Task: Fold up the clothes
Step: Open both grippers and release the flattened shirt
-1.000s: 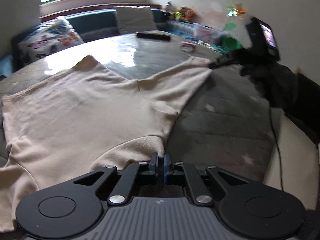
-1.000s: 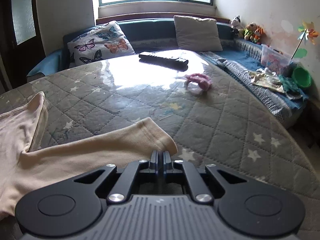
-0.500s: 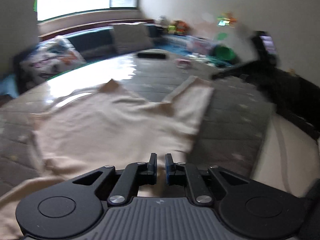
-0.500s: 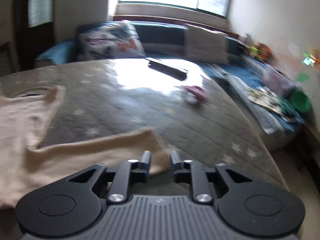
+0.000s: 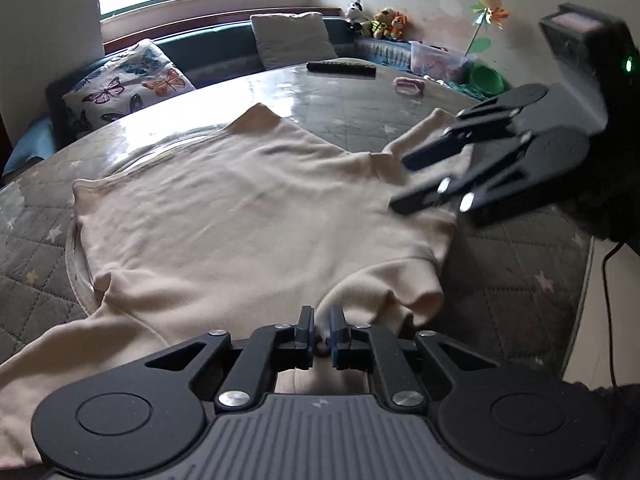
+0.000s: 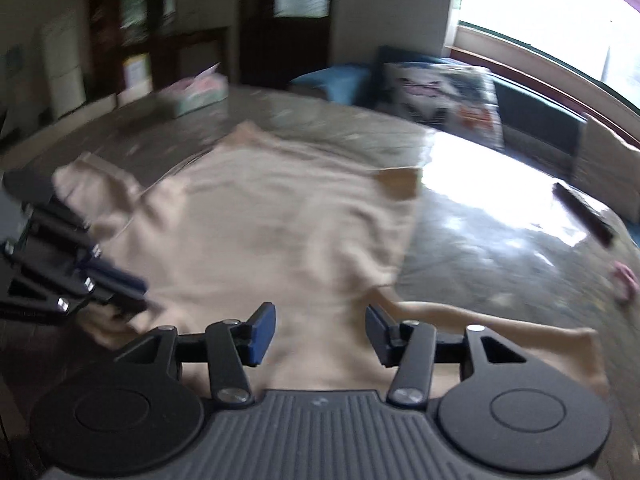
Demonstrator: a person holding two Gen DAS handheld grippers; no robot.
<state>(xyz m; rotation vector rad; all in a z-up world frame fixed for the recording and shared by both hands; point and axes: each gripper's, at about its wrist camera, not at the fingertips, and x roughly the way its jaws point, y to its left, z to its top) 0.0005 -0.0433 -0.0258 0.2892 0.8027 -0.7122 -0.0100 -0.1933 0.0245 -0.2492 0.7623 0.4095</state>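
A cream long-sleeved garment [image 5: 256, 208] lies spread on the quilted star-patterned table [image 5: 520, 280]. It also shows blurred in the right wrist view [image 6: 288, 232]. My left gripper [image 5: 322, 326] is shut on a fold of the garment's near edge. My right gripper [image 6: 320, 328] is open, its jaws wide apart, hovering over the garment's right side by the sleeve [image 6: 500, 332]. The right gripper also shows in the left wrist view [image 5: 404, 180], above the right sleeve. The left gripper also shows in the right wrist view [image 6: 132, 292], at the left.
A black remote [image 5: 340, 68] and a pink item [image 5: 408, 86] lie at the table's far side. A tissue box [image 6: 196, 92] sits at the far left corner. A couch with a butterfly pillow [image 5: 128, 88] runs behind. The table edge and floor are at right.
My right gripper let go of the sleeve cuff, opened wide and swung left over the garment. My left gripper opened slightly mid-move and now pinches the near edge again; the garment shifted.
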